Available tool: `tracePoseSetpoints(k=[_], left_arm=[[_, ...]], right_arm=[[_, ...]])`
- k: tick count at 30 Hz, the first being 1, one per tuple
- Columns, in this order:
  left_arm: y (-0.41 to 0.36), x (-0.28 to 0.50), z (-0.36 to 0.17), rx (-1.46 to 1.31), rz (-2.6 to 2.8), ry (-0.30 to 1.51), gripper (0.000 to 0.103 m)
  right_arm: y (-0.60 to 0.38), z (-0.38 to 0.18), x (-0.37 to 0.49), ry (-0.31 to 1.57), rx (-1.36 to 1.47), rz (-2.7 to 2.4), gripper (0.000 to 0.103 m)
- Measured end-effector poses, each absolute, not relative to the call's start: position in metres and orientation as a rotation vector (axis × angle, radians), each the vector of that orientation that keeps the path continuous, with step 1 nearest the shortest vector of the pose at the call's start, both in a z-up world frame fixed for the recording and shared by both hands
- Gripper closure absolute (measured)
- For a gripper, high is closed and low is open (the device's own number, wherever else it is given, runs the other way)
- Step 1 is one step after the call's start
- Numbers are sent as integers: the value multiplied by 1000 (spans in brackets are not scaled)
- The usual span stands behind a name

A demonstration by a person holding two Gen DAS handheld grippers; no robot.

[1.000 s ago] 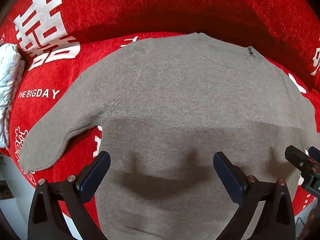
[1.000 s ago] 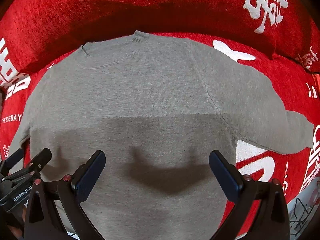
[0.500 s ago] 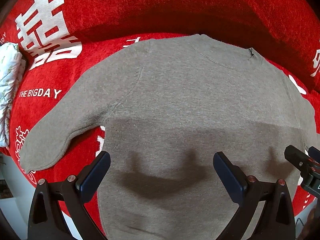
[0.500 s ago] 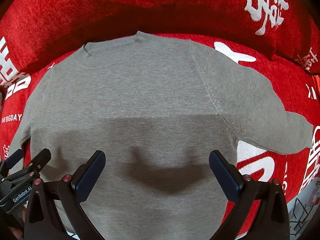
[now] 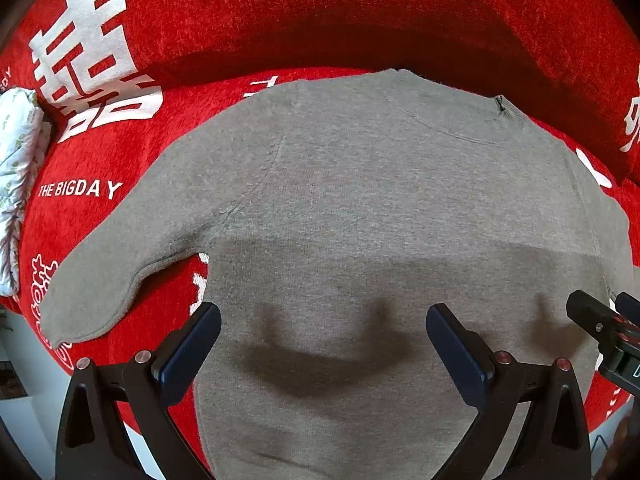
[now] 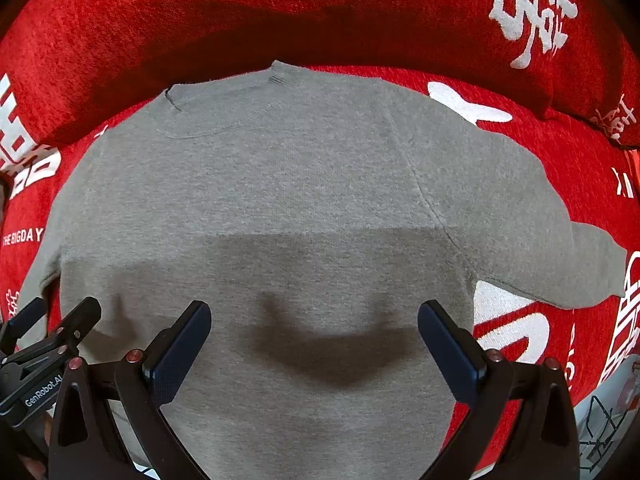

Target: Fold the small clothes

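A small grey knit sweater (image 5: 360, 208) lies flat on a red sofa seat, collar toward the backrest, both sleeves spread out. It also shows in the right wrist view (image 6: 288, 200). Its left sleeve (image 5: 112, 272) points down-left and its right sleeve (image 6: 552, 240) points down-right. My left gripper (image 5: 324, 344) is open and empty, hovering above the sweater's lower body. My right gripper (image 6: 316, 340) is open and empty too, above the same area, beside the left one.
The red sofa cover (image 5: 100, 152) has white characters and the words THE BIGDAY. The backrest (image 6: 320, 8) rises just behind the collar. A white patterned cloth (image 5: 16, 184) lies at the far left. The seat's front edge drops to the floor (image 6: 608, 420).
Both grippers have drifted very slightly back, so the sweater sits a little lower in each view. Nothing was gripped or released.
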State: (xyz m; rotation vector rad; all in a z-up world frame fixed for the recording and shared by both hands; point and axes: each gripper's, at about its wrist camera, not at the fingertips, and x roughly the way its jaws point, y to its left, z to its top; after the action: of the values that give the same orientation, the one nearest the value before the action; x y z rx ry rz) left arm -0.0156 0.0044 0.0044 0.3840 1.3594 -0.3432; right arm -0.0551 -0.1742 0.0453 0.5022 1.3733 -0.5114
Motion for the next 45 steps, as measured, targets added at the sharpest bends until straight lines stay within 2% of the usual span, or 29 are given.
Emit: tracePoseSetpoints(k=[45], left_arm=[[10,-24,9,376,-342,1348,0]], right_arm=[[-171,47,-61,1375,506,-511,0]])
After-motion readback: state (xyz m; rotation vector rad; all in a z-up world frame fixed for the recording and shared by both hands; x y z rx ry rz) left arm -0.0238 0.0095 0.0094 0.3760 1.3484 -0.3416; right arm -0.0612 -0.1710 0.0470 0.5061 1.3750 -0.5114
